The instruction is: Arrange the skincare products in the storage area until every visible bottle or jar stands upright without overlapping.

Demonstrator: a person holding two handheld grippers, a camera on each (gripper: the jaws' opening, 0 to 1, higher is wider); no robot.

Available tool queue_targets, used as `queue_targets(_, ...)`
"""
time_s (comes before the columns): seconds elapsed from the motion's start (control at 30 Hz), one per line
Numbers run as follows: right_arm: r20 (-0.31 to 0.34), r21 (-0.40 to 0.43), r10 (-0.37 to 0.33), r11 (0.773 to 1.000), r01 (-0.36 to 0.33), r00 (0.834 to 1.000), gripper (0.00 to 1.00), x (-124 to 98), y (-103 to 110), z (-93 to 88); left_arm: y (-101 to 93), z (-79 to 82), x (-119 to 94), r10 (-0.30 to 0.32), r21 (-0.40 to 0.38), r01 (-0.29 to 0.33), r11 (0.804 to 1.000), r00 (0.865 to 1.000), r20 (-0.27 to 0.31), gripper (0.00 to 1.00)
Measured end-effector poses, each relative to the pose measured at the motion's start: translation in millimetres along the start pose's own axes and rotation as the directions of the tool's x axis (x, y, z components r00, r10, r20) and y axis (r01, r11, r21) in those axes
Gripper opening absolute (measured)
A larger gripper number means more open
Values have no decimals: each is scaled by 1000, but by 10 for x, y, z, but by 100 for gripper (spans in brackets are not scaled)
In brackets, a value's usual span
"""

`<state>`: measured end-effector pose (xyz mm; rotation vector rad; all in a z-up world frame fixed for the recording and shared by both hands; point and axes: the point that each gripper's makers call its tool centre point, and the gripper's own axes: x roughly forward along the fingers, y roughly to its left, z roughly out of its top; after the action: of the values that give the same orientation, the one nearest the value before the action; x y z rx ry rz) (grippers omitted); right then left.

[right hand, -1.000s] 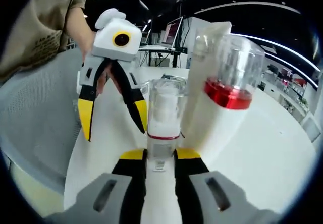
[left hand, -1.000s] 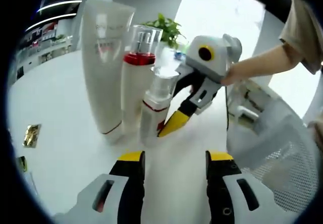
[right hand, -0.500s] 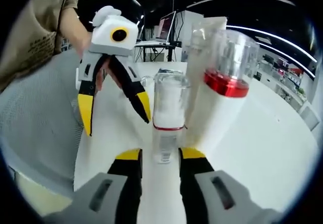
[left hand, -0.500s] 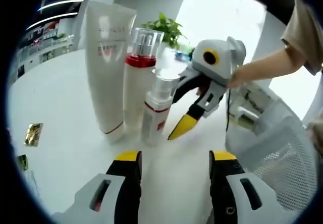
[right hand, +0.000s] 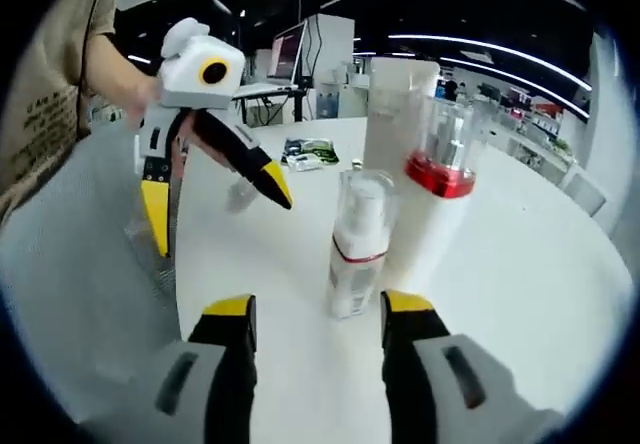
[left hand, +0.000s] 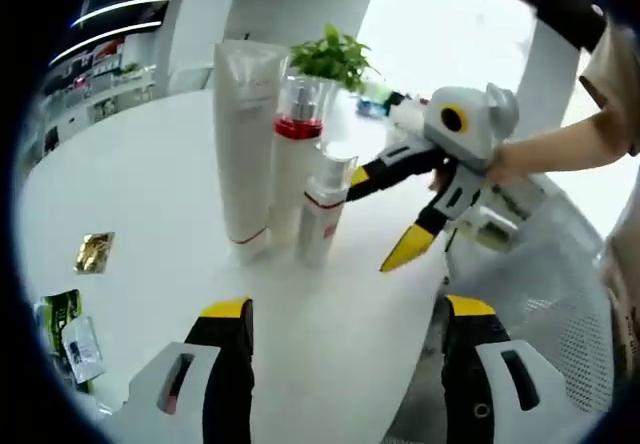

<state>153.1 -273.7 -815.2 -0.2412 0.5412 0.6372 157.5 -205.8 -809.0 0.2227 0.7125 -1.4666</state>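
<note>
In your left gripper view, going from left to right, a few small packets (left hand: 70, 332) and a gold sachet (left hand: 93, 252) are lying on the white table (left hand: 150, 194) near its left edge, well apart from the bottles. Next the tall white tube (left hand: 245, 144) is standing on its cap, the red-collared white bottle (left hand: 295, 164) is standing upright just beside it, and the small pump bottle (left hand: 322, 214) with its clear cap is standing in front, close against the red-collared one. A green plant (left hand: 330, 56) is showing behind them. To the right your right gripper (left hand: 395, 214) is hanging in the air with its jaws spread wide, holding nothing, with your hand (left hand: 500, 169) behind it and a grey mesh chair (left hand: 545, 294) beyond the table edge. Your left gripper (left hand: 345, 309) is also standing wide open and empty, with bare table between its jaws and the bottles.

In your right gripper view, the left gripper (right hand: 210, 204) is hovering open at the left, the packets (right hand: 310, 152) are lying behind it, and the pump bottle (right hand: 358, 244) is standing free just ahead of your right gripper (right hand: 320, 309), beside the red-collared bottle (right hand: 430, 204) and the tube (right hand: 395, 104).

Compared with a second ago, your right gripper is no longer clamping the pump bottle: it is opening and backing off, and both grippers are pulling away from the group, so the bottles are looking smaller.
</note>
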Motion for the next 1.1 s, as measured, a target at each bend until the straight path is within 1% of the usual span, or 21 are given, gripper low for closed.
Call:
queue_targets(0.17, 5, 45, -49, 998, 48, 999, 59, -67, 109, 68, 24, -63, -198, 20, -21, -20, 1000, 1000, 12, 80)
queue_targets(0.27, 11, 65, -69, 996, 68, 998, 62, -101, 200, 136, 45, -137, -333, 38, -41, -37, 998, 999, 20, 85)
queue_targets(0.33, 23, 79, -77, 994, 75, 997, 64, -109, 256, 180, 41, -176, -411, 43, -45, -42, 998, 999, 21, 86)
queue_targets(0.5, 22, 113, -91, 990, 88, 996, 68, -82, 346, 196, 59, -301, -640, 61, -57, -60, 997, 998, 19, 89)
queue_targets(0.57, 10, 165, -109, 981, 106, 994, 73, -67, 362, 197, 70, -340, -738, 68, -77, -66, 995, 997, 20, 91)
queue_targets(0.63, 38, 172, -127, 978, 119, 991, 74, -63, 383, 283, 79, -357, -837, 77, -96, -74, 993, 997, 28, 93)
queue_targets(0.7, 46, 205, -132, 971, 120, 990, 74, -56, 430, 346, 87, -368, -939, 84, -103, -80, 992, 996, 39, 93)
queue_targets(0.77, 49, 202, -140, 971, 128, 989, 76, -48, 456, 384, 107, -391, -1036, 93, -109, -87, 990, 995, 46, 95)
queue_targets(0.87, 36, 203, -148, 969, 138, 988, 77, -45, 509, 412, 139, -417, -1148, 107, -119, -99, 988, 993, 57, 97)
queue_targets(1.03, 19, 225, -161, 963, 152, 987, 80, -59, 573, 433, 200, -476, -1380, 139, -150, -125, 981, 987, 82, 97)
queue_targets(1.1, 4, 218, -166, 963, 161, 986, 80, -68, 572, 424, 223, -499, -1436, 150, -159, -134, 978, 985, 90, 97)
